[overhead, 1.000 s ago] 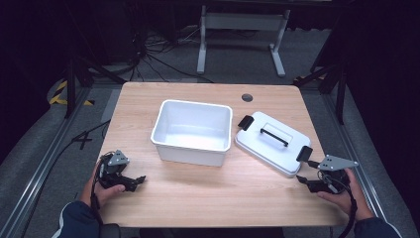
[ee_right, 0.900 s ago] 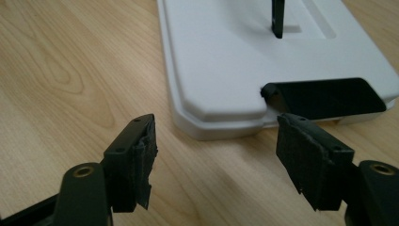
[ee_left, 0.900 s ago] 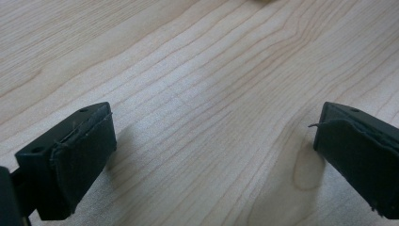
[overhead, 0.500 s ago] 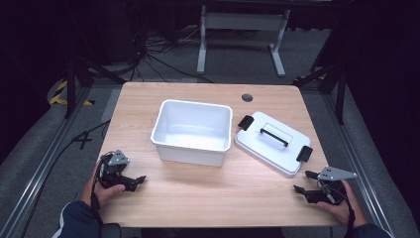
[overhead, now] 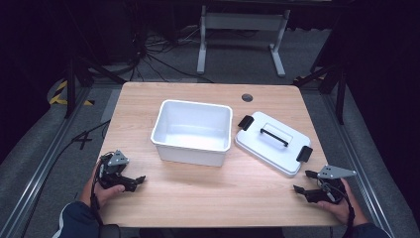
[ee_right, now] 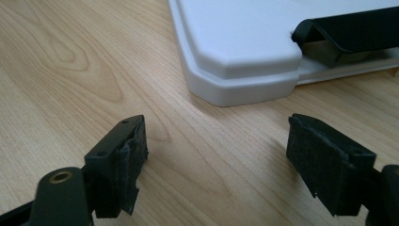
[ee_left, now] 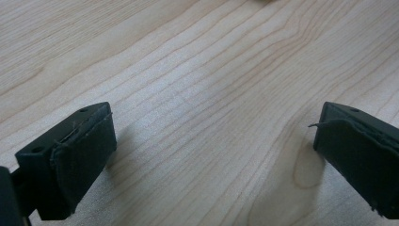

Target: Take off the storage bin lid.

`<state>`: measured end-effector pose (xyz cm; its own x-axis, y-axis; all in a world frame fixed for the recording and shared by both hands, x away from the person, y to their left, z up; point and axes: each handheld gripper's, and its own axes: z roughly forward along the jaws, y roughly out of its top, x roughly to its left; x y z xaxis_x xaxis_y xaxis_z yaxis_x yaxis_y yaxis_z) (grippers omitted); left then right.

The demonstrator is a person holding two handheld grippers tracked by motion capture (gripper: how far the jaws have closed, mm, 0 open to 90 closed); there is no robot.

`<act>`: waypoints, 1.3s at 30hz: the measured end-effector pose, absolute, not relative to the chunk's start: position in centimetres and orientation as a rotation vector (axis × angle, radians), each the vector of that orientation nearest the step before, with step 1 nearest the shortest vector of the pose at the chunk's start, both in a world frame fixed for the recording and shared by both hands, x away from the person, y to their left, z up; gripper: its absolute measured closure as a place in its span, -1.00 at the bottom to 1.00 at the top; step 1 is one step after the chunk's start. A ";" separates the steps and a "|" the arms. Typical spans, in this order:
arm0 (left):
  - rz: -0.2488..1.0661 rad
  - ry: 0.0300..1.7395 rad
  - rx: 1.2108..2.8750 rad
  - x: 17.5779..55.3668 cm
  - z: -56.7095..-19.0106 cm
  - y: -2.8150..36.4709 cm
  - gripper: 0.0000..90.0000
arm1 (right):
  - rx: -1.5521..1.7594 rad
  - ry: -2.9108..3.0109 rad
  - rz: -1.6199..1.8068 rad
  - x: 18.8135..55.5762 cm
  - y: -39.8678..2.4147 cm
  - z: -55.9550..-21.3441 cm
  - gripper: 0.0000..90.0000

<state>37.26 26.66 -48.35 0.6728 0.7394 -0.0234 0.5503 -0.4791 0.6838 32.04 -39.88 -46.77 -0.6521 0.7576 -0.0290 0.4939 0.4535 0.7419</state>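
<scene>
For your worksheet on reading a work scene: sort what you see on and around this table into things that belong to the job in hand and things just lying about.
Belongs to the job:
- white lid with black handle, flat on the table
- white tub, open
- right gripper, open, jaws just opened, nothing between them
- left gripper, open

Just lying about:
- cables on the floor
- white stand behind the table

A light wooden table (overhead: 208, 198) with a plain grain carries a white tub (overhead: 193, 131) and a white lid (overhead: 274, 143), which lie side by side and close together on its far half. The lid, with a black handle on top and a black clasp at each end, lies just ahead of the right gripper (overhead: 303, 181); the tub stands ahead and to the right of the left gripper (overhead: 137, 181). Both grippers rest low on the near edge of the board, jaws spread over bare wood.
</scene>
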 end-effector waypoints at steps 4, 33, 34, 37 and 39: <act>0.367 0.978 2.212 37.3 -48.3 26.7 -1.00 | 1.060 2.352 1.026 32.0 -39.9 -46.8 -0.53; 0.354 0.978 2.209 37.4 -48.4 26.7 -1.00 | 1.062 2.353 1.027 32.0 -39.9 -46.8 -0.53; 0.354 0.978 2.209 37.4 -48.4 26.7 -1.00 | 1.061 2.353 1.027 32.0 -39.9 -46.8 -0.53; 0.356 0.979 2.210 37.4 -48.4 26.7 -1.00 | 1.060 2.352 1.027 32.1 -39.9 -46.8 -0.53; 0.359 0.984 2.207 37.5 -48.4 26.6 -1.00 | 1.062 2.353 1.027 32.0 -39.9 -46.8 -0.53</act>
